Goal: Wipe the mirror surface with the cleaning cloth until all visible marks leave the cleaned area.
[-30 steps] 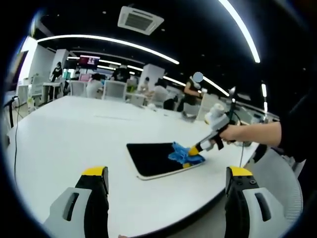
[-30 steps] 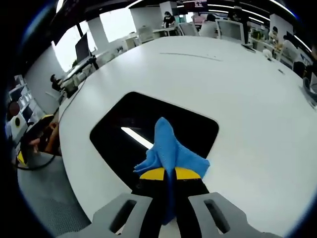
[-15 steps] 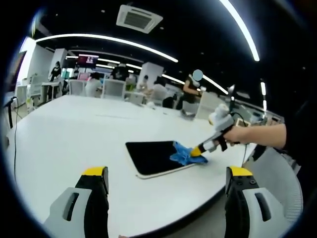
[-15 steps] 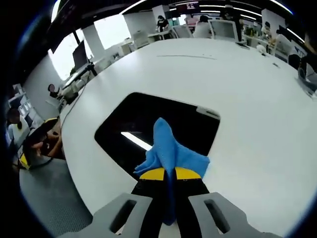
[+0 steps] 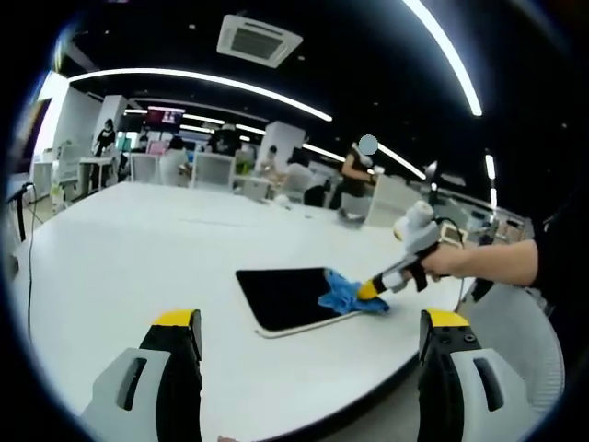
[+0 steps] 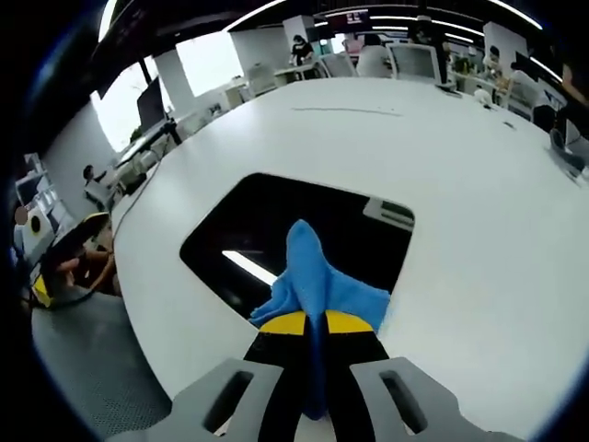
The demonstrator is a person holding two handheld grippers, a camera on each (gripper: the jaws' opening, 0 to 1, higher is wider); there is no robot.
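A dark rectangular mirror point(image 5: 287, 296) point(image 6: 276, 244) lies flat on the white table point(image 5: 120, 249). My right gripper point(image 6: 315, 324) is shut on a blue cleaning cloth point(image 6: 315, 282) that rests on the mirror's near edge. In the left gripper view the right gripper point(image 5: 371, 289) presses that cloth point(image 5: 346, 294) at the mirror's right end, held by a person's hand point(image 5: 451, 261). My left gripper point(image 5: 308, 331) hovers open above the table's near side, well short of the mirror, with nothing between its jaws.
The big white table point(image 6: 460, 166) stretches far beyond the mirror. Chairs point(image 5: 212, 168) and several people point(image 5: 354, 175) stand at its far side. The table's rim point(image 6: 138, 304) curves just left of the mirror, with floor and a seated person point(image 6: 64, 267) below.
The right gripper has drawn the cloth slightly toward the mirror's near right edge. The left gripper has stayed in place, open.
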